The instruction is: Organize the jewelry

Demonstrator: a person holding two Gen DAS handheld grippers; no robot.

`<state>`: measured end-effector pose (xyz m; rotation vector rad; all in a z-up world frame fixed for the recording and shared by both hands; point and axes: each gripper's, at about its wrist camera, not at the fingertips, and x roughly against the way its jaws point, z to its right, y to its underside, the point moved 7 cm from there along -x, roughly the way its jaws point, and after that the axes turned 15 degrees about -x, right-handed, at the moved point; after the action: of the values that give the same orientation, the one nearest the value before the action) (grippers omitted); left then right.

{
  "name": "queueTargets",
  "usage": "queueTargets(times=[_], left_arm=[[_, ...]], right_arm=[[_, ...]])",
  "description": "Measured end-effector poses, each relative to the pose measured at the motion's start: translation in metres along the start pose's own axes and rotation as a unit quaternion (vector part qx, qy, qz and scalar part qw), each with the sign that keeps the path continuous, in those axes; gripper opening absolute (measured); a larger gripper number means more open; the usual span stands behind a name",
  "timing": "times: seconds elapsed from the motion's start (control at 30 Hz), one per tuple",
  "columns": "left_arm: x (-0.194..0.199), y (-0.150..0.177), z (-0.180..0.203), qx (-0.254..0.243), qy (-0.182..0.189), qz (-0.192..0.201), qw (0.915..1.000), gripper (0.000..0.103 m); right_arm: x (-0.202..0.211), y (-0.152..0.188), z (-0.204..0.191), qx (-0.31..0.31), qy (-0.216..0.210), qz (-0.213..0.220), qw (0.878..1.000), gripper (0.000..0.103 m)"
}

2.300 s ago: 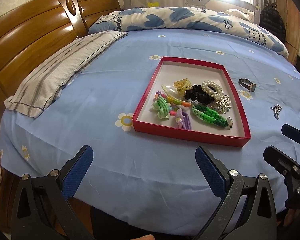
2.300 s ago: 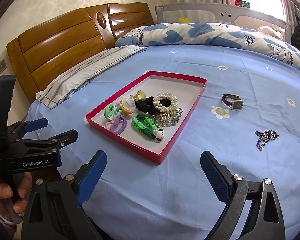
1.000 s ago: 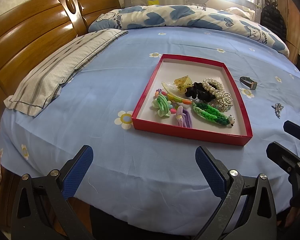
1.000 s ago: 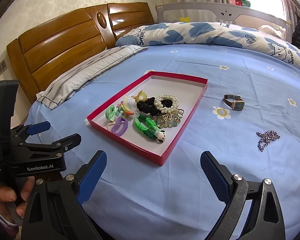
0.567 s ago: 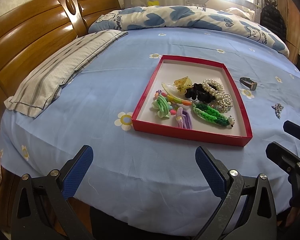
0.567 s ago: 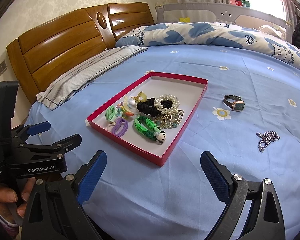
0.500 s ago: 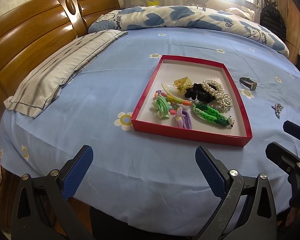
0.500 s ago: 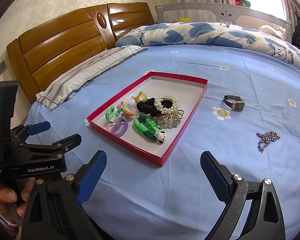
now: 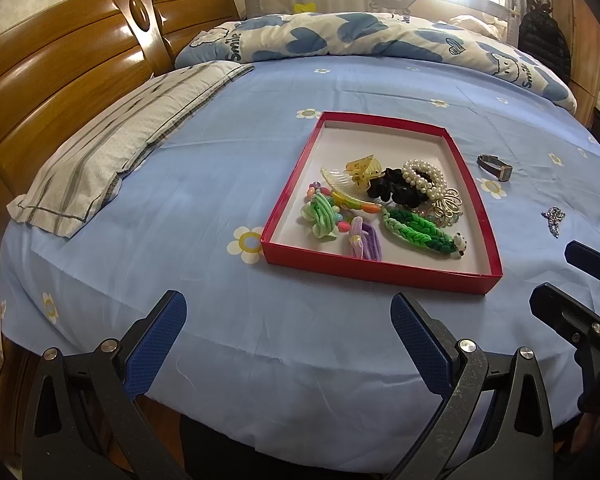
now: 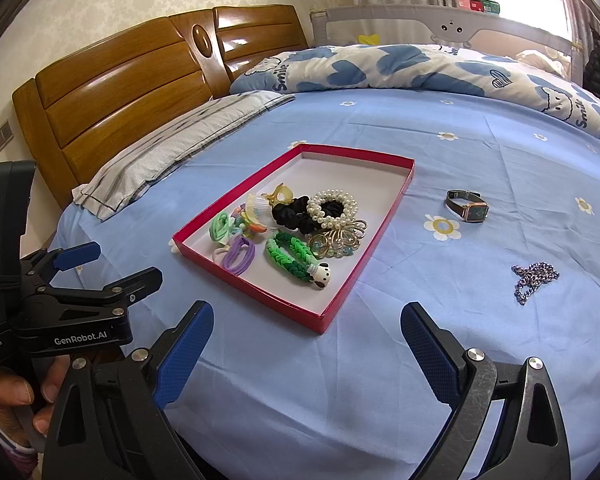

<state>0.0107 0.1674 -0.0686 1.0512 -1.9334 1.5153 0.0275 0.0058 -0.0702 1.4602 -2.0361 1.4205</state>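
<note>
A red tray [image 9: 381, 273] [image 10: 396, 197] lies on the blue bedsheet and holds several hair ties, a pearl scrunchie [image 10: 332, 204], a green braided band [image 9: 418, 231] and clips. A wristwatch [image 10: 467, 205] [image 9: 495, 167] and a silver chain [image 10: 534, 276] [image 9: 553, 219] lie on the sheet to the right of the tray. My left gripper [image 9: 288, 334] is open and empty, near the bed's front edge in front of the tray. My right gripper [image 10: 306, 342] is open and empty, in front of the tray's near right corner.
A wooden headboard [image 9: 64, 80] stands at the left with a striped pillow [image 9: 120, 140] before it. A rolled blue-and-white quilt [image 9: 360, 40] lies across the far side. A grey bed rail [image 10: 452, 20] stands behind it.
Both grippers stay open and nearly still; the views shift only slightly. Nothing on the bed has moved.
</note>
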Motion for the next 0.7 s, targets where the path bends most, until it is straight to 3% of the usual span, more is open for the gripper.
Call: queueTargets(times=[0.7], left_arm=[[0.0000,0.0000,0.0009,0.000,0.001,0.000,1.0000,0.103]], right_arm=[[0.0005,-0.0031,0.0018,-0.005,0.001,0.002,1.000,0.096]])
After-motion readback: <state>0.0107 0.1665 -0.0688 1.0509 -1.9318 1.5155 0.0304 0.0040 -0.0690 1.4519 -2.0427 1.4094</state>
